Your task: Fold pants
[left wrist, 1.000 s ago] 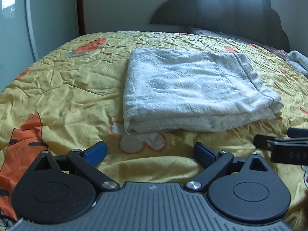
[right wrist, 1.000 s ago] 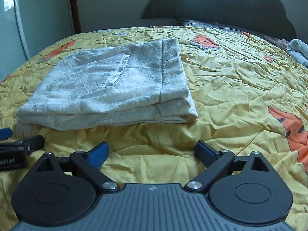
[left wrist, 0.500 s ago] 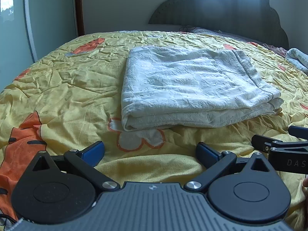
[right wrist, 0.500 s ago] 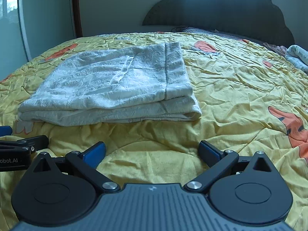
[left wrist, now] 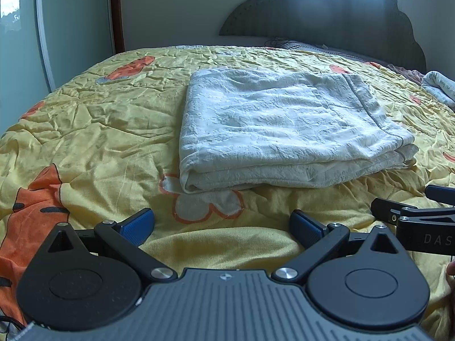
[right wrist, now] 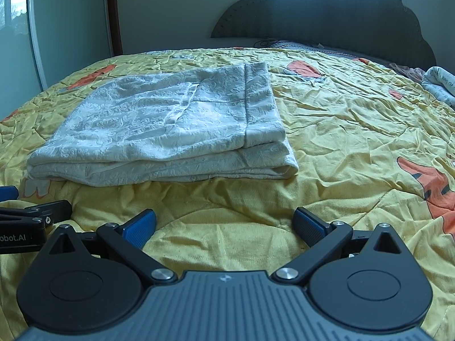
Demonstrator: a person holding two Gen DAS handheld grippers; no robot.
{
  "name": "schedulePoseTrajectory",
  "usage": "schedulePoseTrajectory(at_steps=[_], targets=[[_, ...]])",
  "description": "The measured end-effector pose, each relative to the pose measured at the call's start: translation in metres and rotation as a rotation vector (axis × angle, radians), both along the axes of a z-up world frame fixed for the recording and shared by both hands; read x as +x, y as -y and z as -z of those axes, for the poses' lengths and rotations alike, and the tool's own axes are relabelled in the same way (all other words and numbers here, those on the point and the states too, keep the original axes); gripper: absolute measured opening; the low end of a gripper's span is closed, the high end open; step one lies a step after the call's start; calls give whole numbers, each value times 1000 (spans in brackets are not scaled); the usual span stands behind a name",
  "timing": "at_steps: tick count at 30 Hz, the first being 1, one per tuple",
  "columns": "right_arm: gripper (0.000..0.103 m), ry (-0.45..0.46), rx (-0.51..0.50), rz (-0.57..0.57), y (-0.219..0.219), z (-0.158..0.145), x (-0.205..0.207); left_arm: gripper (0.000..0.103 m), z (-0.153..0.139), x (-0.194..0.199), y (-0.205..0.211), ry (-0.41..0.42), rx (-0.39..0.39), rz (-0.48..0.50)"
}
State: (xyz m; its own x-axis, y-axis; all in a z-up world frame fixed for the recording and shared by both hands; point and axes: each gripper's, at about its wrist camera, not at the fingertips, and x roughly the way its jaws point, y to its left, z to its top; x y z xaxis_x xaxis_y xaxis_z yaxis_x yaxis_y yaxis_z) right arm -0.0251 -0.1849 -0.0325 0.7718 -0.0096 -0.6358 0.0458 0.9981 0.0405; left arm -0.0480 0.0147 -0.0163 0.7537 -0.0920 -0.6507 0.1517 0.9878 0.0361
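The pants (left wrist: 284, 125) lie folded into a thick white rectangle on the yellow bedspread (left wrist: 93, 130), toward the middle of the bed, its near edge a stack of layers. The cloth looks soft, light and limp, likely to slump unless taken by a corner or the folded edge. The left tongs (left wrist: 221, 224) and right tongs (right wrist: 224, 224) sit near it, both spread wide, holding nothing. No containers show.
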Motion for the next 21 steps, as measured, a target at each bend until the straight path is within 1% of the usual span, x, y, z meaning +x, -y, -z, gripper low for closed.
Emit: schedulePoseTrajectory(at_steps=[5,8,12,21], targets=[[103,0,0,0,0,0,0,103,0,0,0,-5,-5,-6],[103,0,1,0,0,0,0,103,-3,4,1,-26,2,-6],[103,0,0,0,0,0,0,103,-2,5,2,-25,3,-14],[103,0,0,1,0,0,0,103,-2,5,2,-30,7,5]])
